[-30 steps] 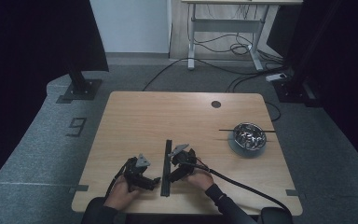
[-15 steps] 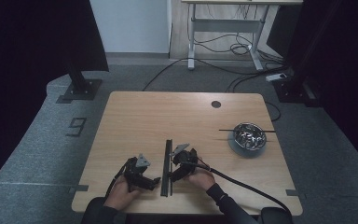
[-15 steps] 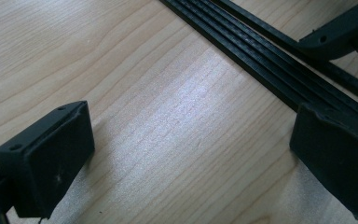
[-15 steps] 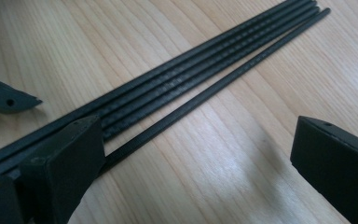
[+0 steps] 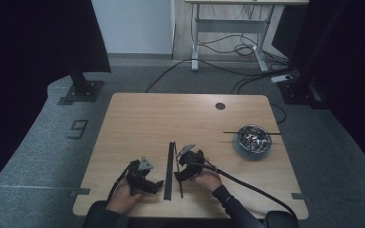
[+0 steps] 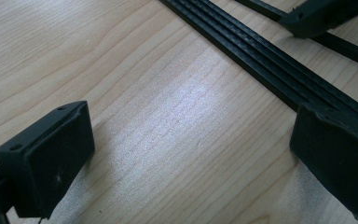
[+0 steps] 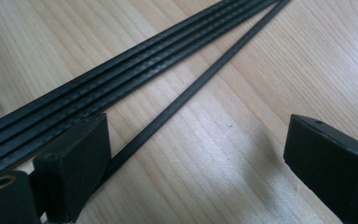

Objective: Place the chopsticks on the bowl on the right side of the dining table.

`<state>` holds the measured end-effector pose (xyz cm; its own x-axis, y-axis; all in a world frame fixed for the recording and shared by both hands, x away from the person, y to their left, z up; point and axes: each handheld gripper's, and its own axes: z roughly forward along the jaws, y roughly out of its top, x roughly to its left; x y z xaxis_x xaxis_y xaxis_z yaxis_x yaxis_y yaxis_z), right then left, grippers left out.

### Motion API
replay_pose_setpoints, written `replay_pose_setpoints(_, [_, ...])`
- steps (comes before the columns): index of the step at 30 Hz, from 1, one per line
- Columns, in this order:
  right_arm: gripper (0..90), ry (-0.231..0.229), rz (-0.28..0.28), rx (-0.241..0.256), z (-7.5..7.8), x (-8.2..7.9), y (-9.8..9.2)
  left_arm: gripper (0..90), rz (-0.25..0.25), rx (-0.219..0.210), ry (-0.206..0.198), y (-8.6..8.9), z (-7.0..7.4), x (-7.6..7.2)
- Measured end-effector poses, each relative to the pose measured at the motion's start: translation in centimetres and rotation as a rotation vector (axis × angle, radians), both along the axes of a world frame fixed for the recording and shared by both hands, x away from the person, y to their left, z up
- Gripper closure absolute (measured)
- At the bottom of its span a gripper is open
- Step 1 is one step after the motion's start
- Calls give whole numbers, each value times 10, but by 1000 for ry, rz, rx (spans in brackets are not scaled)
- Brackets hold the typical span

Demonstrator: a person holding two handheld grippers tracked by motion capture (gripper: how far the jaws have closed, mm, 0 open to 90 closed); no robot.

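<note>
Wooden table (image 5: 138,118) seen from the person's side, with a black ribbed strip (image 5: 170,170) lying lengthwise near the front edge as landmark. Left of the strip, the left gripper (image 5: 158,184) rests low over the wood, jaws spread wide and released, one jaw just beside the strip's edge. Immediately right of the strip lies a thin black rod (image 5: 178,176), angled slightly away from it. The right gripper (image 5: 177,164) straddles the rod, jaws apart, gripping nothing. Far right of the strip stands a metal bowl (image 5: 254,139).
</note>
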<state>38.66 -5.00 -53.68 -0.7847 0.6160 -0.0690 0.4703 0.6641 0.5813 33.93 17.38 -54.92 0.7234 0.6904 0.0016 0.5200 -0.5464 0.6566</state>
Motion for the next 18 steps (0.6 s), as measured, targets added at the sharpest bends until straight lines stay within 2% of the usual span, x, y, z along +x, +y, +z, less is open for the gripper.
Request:
replay_pose_setpoints(6, [104, -12, -36, 0, 1, 6, -7, 0, 0, 0, 0, 0, 0, 0])
replay_pose_setpoints(18, [131, -22, -107, 57, -3, 32, -12, 0, 1, -2, 1, 0, 0, 0])
